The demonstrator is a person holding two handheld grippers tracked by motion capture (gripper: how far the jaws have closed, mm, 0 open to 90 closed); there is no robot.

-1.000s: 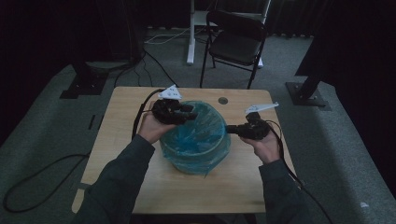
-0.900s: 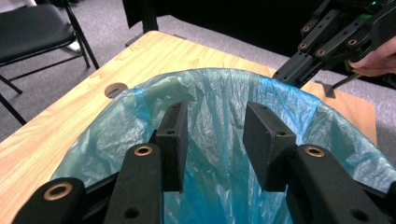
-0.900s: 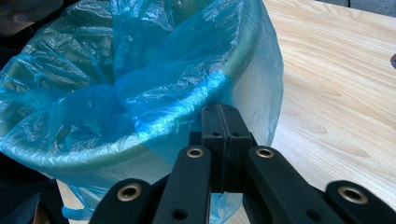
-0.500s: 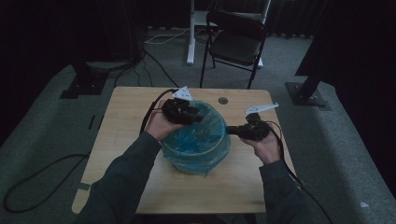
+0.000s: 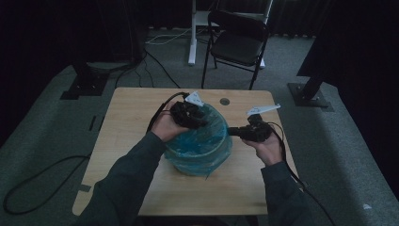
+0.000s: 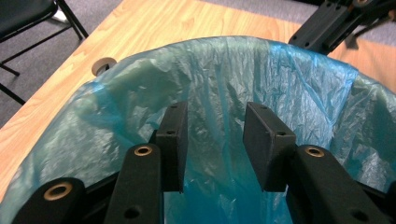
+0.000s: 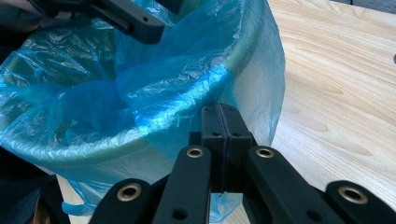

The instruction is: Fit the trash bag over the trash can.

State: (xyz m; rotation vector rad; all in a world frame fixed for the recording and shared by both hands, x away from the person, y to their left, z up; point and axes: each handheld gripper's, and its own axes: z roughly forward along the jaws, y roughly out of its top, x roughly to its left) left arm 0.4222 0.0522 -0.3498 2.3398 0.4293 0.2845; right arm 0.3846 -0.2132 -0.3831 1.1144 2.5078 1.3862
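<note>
While a round bin lined with a crinkled translucent blue plastic bag is sitting near the middle of the light wooden table, the person is working at it with a black two-jaw gripper in each hand. From the high view, the left gripper is hovering over the far left part of the bin's rim, held in the left hand, with its grey three-cornered plate pointing away toward the table's far edge. In the left gripper view its jaws are standing apart with a clear gap between them, reaching down into the bag's open mouth; the blue liner is showing through the gap, and nothing is being pinched. Beyond the bag's far rim in that view, the other gripper's dark body is showing at the upper right, and a small round grommet hole is lying in the tabletop just outside the bag.

On the bin's right side, the right gripper is being held level by the right hand, its tips meeting the bin's rim. In the right gripper view its jaws are pressed fully together right at the outer wall of the bag, just under the folded-over rim; whether a fold of the thin film is caught between them I cannot tell. A black folding chair is standing on the grey carpet beyond the table.
</note>
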